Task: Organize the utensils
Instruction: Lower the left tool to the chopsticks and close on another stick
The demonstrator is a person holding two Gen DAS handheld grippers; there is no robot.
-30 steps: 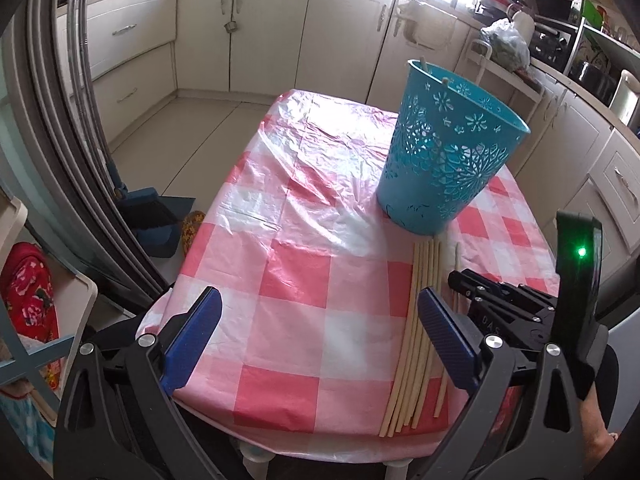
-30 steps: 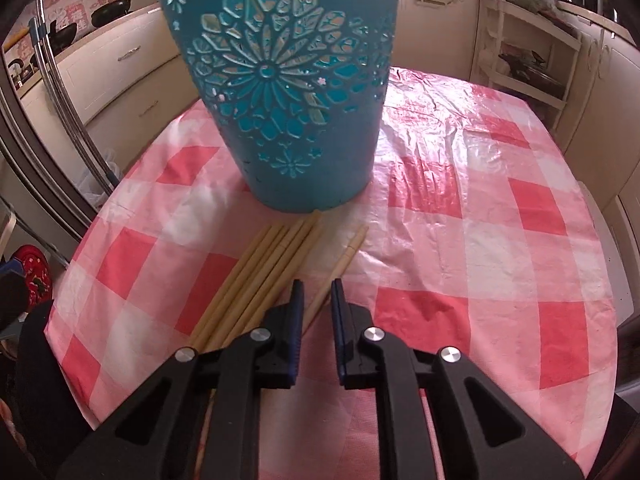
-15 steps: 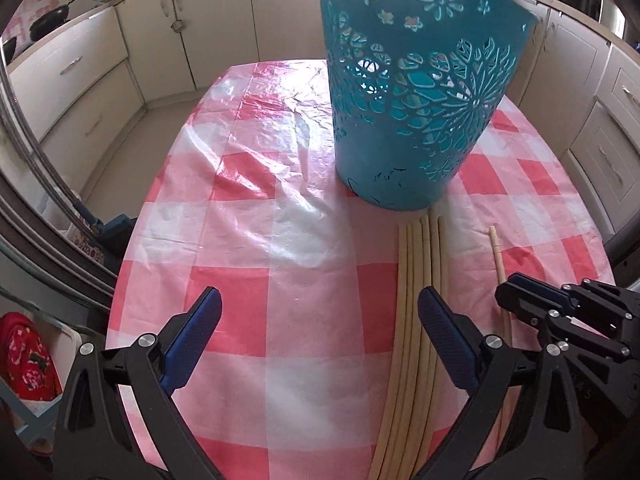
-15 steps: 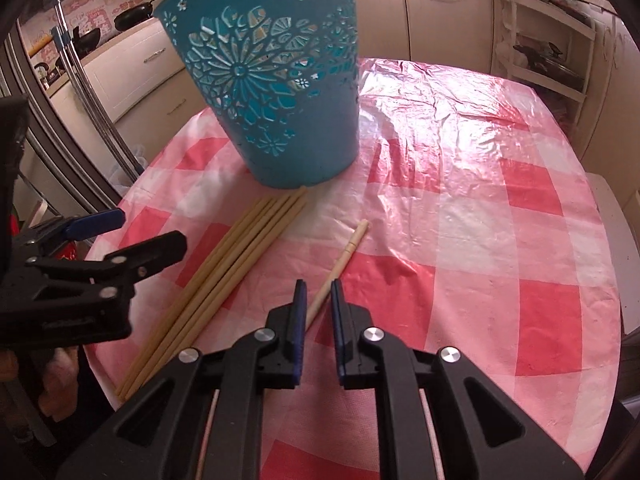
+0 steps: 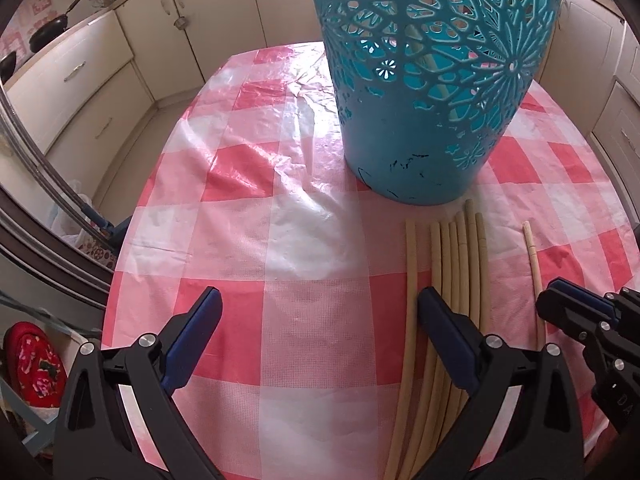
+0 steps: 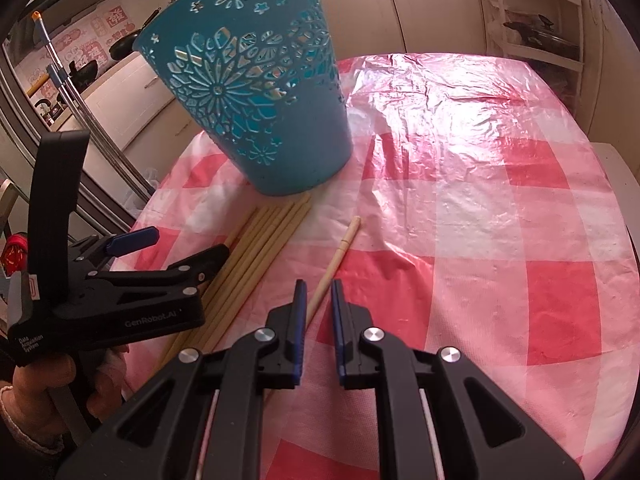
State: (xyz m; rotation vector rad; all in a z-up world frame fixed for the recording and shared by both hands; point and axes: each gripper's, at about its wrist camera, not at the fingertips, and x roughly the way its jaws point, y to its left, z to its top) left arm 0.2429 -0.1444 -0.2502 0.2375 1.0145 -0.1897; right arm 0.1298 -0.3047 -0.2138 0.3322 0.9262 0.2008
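Observation:
A teal cut-out basket (image 5: 420,120) (image 6: 260,120) stands upright on the pink checked tablecloth (image 5: 240,240). Several long pale chopsticks (image 5: 452,248) (image 6: 264,248) lie bundled in front of its base. One single chopstick (image 5: 532,252) (image 6: 340,248) lies apart to their right. My left gripper (image 5: 320,300) (image 6: 186,244) is wide open and holds nothing; its right finger hangs over the bundle. My right gripper (image 6: 318,292) (image 5: 560,308) is nearly shut, leaving a narrow gap, and sits just over the near part of the single chopstick without pressing on it.
Cream kitchen cabinets (image 5: 80,76) surround the table. Steel fridge handles (image 5: 48,184) rise at the left, with a red patterned item (image 5: 32,360) low beside them. A white shelf rack (image 6: 536,24) stands behind the table. A hand (image 6: 40,380) holds the left gripper.
My left gripper moved forward, down and rightward toward the basket, which now fills the top of its view, and it has entered the right wrist view. The right gripper shifted slightly and stayed nearly shut.

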